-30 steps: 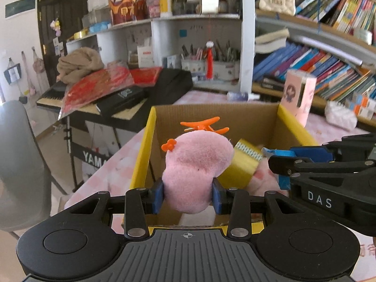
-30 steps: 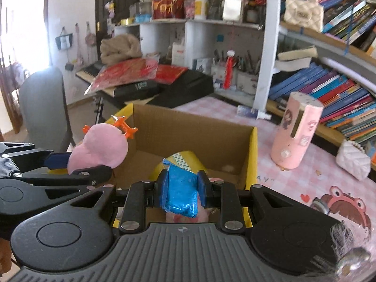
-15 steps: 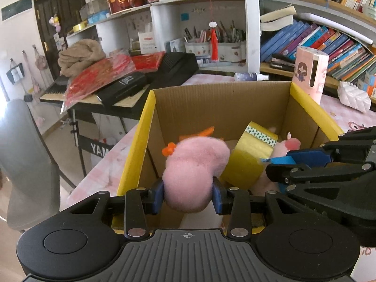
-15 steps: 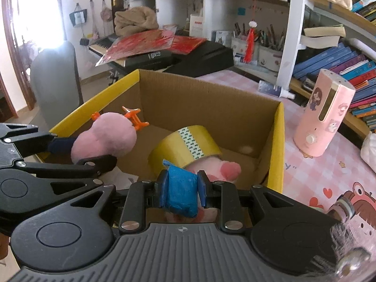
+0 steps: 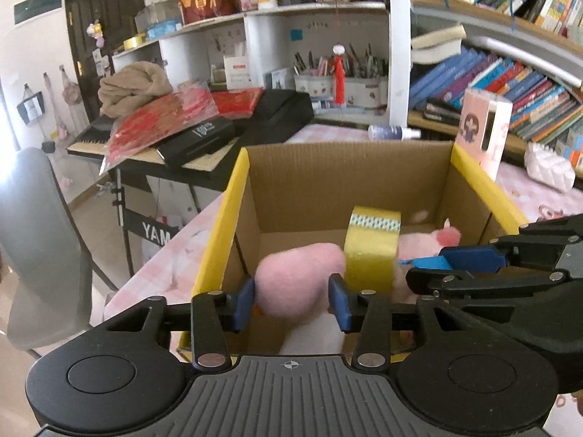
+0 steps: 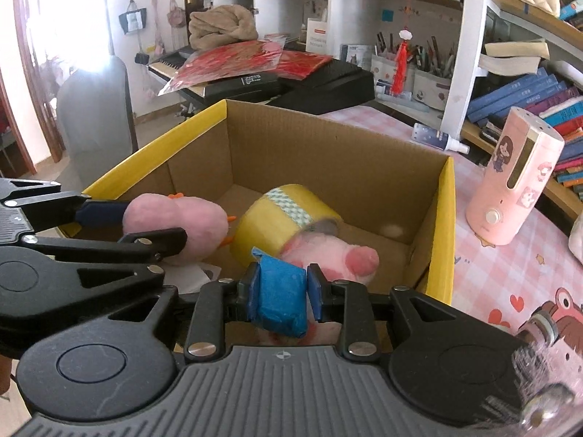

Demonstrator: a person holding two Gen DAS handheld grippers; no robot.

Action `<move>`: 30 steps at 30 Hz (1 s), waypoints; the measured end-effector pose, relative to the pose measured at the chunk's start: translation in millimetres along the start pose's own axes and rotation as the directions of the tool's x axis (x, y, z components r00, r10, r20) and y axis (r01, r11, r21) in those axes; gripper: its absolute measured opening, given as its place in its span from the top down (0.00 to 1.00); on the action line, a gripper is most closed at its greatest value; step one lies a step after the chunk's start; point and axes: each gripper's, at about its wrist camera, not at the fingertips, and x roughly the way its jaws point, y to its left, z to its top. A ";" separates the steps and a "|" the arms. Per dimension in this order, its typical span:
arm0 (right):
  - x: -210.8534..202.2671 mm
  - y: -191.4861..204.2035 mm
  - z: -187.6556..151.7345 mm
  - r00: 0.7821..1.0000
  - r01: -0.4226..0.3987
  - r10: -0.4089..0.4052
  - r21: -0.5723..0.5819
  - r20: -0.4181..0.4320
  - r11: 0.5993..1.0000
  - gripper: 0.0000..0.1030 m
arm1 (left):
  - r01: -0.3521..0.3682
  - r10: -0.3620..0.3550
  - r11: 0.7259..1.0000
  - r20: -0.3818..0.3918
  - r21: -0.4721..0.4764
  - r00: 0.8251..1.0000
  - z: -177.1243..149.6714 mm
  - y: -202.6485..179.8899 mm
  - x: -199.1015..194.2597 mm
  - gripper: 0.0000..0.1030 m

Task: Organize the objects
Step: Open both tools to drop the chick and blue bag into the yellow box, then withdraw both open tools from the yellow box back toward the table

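I've got both grippers dipped over the near edge of the cardboard box (image 6: 339,153), the one with yellow tape along its side rims. My left gripper (image 5: 293,300) has the pink plush toy (image 5: 298,284) between its blue pads, and the jaws are opening right now, a slim gap showing on the right side, so the toy sits loose between them at the box's near left corner. My right gripper (image 6: 280,296) is clamped on a blue cloth piece (image 6: 278,300), pads pressed on both sides, and that cloth belongs to the pink pig plush (image 6: 328,255) lying along the box floor with its snout toward the right wall. Wedged between the two toys is a yellow tape roll (image 6: 280,218), tilted, leaning on the pig, and it crowds the middle of the box. Outside, on the pink checked tablecloth (image 6: 492,273), a pink cylindrical device (image 6: 513,189) stands upright near the box's right rim, with a small spray bottle (image 6: 433,136) lying beyond the far right corner. A grey chair (image 5: 40,240) sits off the table's left edge.
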 end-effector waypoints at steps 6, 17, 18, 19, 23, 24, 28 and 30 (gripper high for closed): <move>-17.6 0.2 0.6 0.998 0.022 -0.024 0.029 0.053 0.999 0.68 | 0.012 -0.010 0.999 0.058 -0.041 0.998 0.5 7.6 -18.9 0.41; -58.5 6.3 -8.7 0.979 0.123 -0.136 0.091 0.153 0.988 0.53 | 0.006 0.003 0.998 0.166 -0.058 0.986 -9.3 11.4 -58.2 0.20; -62.0 7.5 -10.7 0.976 0.136 -0.150 0.099 0.160 0.986 0.51 | 0.008 0.003 0.998 0.171 -0.060 0.985 -11.5 12.1 -61.3 0.20; -66.1 9.1 -12.8 0.971 0.152 -0.169 0.110 0.166 0.982 0.48 | 0.008 0.003 0.998 0.174 -0.062 0.985 -13.5 12.8 -63.9 0.20; -80.1 15.5 -22.9 0.954 0.208 -0.234 0.145 0.187 0.967 0.43 | 0.011 0.001 0.998 0.170 -0.068 0.986 -25.8 15.4 -73.3 0.19; -82.7 16.9 -25.8 0.952 0.216 -0.243 0.153 0.187 0.964 0.42 | 0.014 -0.002 0.997 0.167 -0.071 0.986 -29.7 16.5 -76.3 0.19; -93.7 24.6 -41.2 0.947 0.247 -0.276 0.179 0.166 0.953 0.39 | 0.024 -0.012 0.997 0.149 -0.078 0.989 -44.8 21.2 -87.7 0.19; -98.3 29.7 -48.6 0.946 0.258 -0.287 0.186 0.149 0.948 0.38 | 0.026 -0.014 0.997 0.139 -0.079 0.990 -52.5 22.9 -93.7 0.19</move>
